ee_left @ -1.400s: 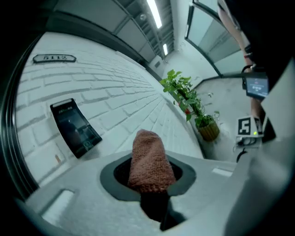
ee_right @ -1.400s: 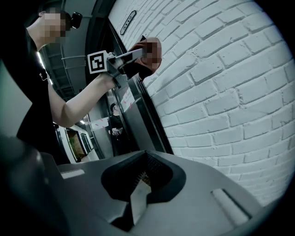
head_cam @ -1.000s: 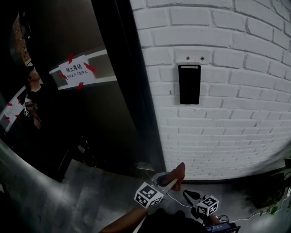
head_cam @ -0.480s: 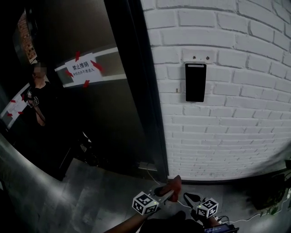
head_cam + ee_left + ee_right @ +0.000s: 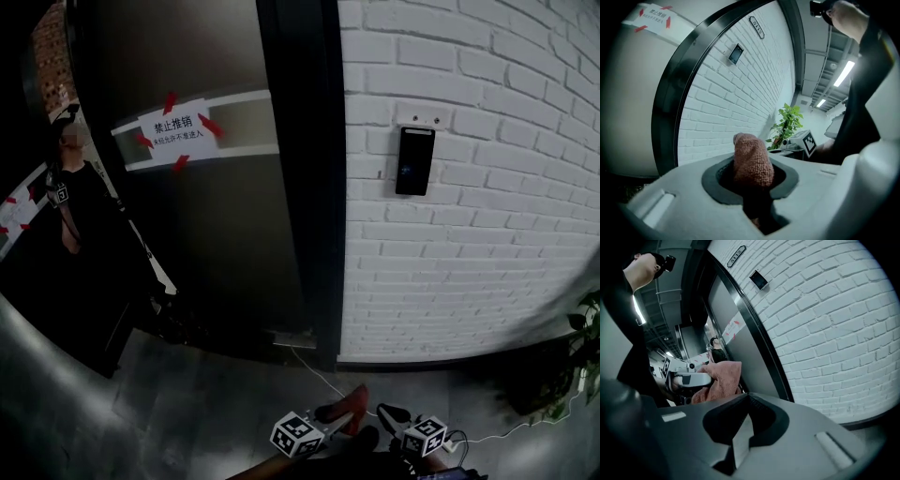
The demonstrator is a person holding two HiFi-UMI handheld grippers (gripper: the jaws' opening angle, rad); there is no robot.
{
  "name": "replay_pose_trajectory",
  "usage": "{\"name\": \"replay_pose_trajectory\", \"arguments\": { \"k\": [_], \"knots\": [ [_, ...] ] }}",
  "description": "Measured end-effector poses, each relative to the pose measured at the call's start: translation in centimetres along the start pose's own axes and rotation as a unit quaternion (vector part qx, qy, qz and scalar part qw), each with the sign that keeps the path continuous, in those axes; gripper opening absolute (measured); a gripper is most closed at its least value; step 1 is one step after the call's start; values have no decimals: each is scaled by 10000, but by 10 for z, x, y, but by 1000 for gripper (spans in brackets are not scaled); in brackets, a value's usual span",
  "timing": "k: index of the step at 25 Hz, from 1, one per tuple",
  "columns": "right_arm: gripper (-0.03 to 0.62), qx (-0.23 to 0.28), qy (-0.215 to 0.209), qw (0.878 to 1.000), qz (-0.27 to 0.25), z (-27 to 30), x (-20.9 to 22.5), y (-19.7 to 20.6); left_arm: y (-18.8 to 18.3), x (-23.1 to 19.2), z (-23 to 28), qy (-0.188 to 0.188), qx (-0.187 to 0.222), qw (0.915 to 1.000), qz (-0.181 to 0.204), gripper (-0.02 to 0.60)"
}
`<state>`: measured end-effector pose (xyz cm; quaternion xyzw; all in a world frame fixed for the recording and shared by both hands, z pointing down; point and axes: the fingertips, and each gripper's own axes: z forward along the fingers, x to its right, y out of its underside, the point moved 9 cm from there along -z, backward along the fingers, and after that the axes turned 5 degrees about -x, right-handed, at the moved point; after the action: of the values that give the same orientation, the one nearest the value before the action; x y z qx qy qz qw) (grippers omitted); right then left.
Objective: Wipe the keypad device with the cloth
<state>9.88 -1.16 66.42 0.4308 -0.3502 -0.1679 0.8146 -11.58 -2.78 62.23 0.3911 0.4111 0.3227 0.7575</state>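
**Cloth gripped low, keypad device high on wall**

The left gripper (image 5: pixel 752 186) is clamped on a reddish-brown cloth (image 5: pixel 753 161), which stands up between its jaws. The right gripper (image 5: pixel 744 422) has its jaws closed together with nothing between them. In the head view both grippers sit low at the bottom edge, just beside each other. The keypad device (image 5: pixel 414 161) is a dark upright panel mounted on the white brick wall (image 5: pixel 487 244), well above and apart from both grippers and the cloth. A dark door (image 5: pixel 225 244) bearing a taped paper notice (image 5: pixel 173 129) stands left of the wall. A potted plant (image 5: pixel 586 333) stands at the far right.
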Motion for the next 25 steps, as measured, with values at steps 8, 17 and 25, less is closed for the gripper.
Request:
{"name": "replay_pose_trajectory", "arguments": {
  "k": [8,17,25],
  "knots": [
    [2,79,174,9998,18,-22,-68,44,48,36,-34,406,-239,9989,60,78],
    [2,431,401,9978,-294,-60,-115,69,73,63,-48,555,-65,9984,111,78],
    [2,648,312,9962,-490,-80,-116,74,77,79,-43,403,13,9990,184,78]
  ]
}}
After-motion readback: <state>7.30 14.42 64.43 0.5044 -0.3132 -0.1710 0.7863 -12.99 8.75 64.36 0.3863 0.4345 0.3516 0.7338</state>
